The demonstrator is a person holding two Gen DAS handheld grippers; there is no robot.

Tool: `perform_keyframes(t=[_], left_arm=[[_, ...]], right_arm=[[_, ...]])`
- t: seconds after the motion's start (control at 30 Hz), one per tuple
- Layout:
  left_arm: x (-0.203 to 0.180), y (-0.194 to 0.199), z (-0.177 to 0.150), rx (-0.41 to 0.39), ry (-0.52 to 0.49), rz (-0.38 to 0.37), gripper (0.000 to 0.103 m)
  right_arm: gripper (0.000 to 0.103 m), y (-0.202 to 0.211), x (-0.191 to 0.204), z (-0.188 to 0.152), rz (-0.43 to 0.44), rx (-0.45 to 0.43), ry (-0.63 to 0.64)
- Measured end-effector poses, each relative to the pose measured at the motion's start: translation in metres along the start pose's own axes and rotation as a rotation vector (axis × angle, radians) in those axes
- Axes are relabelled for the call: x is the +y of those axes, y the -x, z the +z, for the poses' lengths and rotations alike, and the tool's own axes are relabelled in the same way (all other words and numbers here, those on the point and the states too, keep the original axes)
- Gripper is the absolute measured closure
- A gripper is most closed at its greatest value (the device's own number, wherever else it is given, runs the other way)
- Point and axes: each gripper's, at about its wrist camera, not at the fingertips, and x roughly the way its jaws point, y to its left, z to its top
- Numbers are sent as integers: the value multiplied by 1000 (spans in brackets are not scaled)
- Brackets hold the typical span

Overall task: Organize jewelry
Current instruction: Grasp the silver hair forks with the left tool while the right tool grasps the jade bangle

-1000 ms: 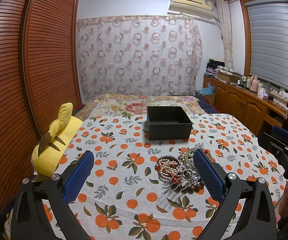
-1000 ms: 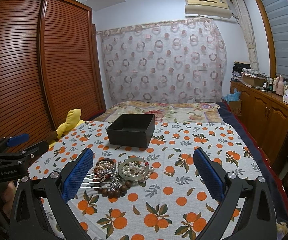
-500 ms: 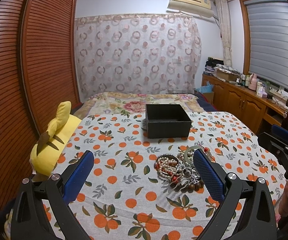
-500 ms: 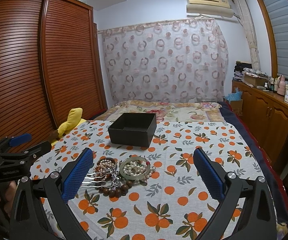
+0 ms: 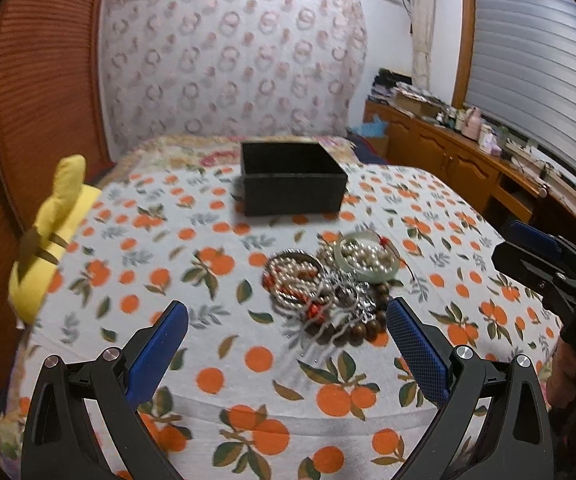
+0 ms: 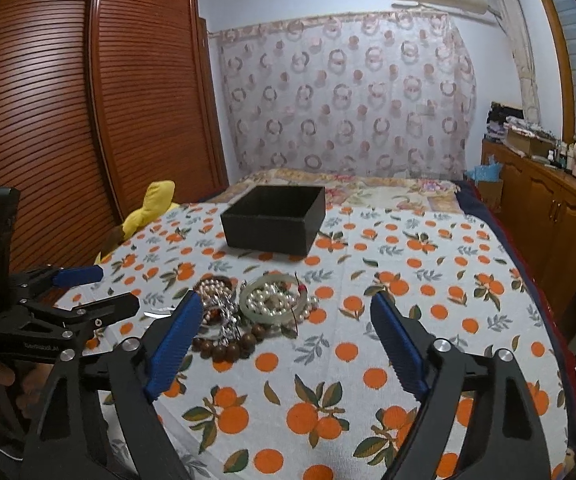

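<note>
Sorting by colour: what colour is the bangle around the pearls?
Pale green bangle; right wrist view.

From my station the left wrist view is smeared by motion: the jewelry pile point(image 5: 330, 286) reads as tangled pearls, wooden beads and metal pieces, but I cannot separate individual items. The black box point(image 5: 292, 188) shows only its rim and outer walls in both views; its floor is hidden. The yellow plush toy point(image 6: 147, 210) is partly hidden behind the bed's edge. The right gripper point(image 5: 528, 254) is cut off at the frame's right border. Small bottles on the wooden sideboard point(image 6: 560, 200) are probably toiletries, too small to identify.
</note>
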Motion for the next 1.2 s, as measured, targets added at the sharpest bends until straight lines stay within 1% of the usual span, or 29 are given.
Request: perform_keyframes(t=[0.1, 0.23, 0.33, 0.37, 0.43, 0.5, 0.6, 0.67, 0.7, 0.73, 0.77, 0.83, 0.93, 1.03, 1.2], left_arm=[[2, -12, -4, 33, 19, -41, 8], [6, -29, -7, 85, 48, -86, 26], [9, -41, -8, 124, 82, -128, 34], [11, -44, -9, 137, 98, -144, 38], [16, -51, -9, 166, 136, -171, 43], [19, -57, -10, 180, 166, -188, 43], [20, -62, -9, 191, 183, -200, 48], [22, -65, -8, 199, 202, -216, 57], [22, -67, -8, 202, 212, -222, 59], [22, -68, -7, 202, 216, -223, 65], [23, -68, -7, 203, 219, -222, 75], [24, -66, -7, 191, 229, -235, 83], [25, -58, -3, 151, 238, -267, 96], [22, -49, 2, 117, 226, -277, 101], [20, -37, 10, 76, 208, -278, 102]], right_arm=[[16, -7, -3, -5, 2, 24, 1], [17, -16, -6, -11, 5, 56, 5], [17, -20, -7, -13, 3, 69, 10], [17, -21, -7, -13, 1, 71, 10], [17, -22, -9, -13, -2, 77, 12], [17, -24, -10, -14, -4, 84, 12], [17, -27, -10, -15, -2, 96, 14], [17, -30, -11, -15, 2, 106, 15], [17, -31, -11, -15, 3, 111, 15], [17, -32, -11, -16, 3, 115, 16], [17, -33, -11, -16, 4, 118, 17], [17, -35, -10, -16, 4, 121, 20], [17, -37, -10, -15, 0, 123, 25], [17, -38, -11, -14, -2, 126, 26], [17, -43, -14, -13, -5, 133, 30]])
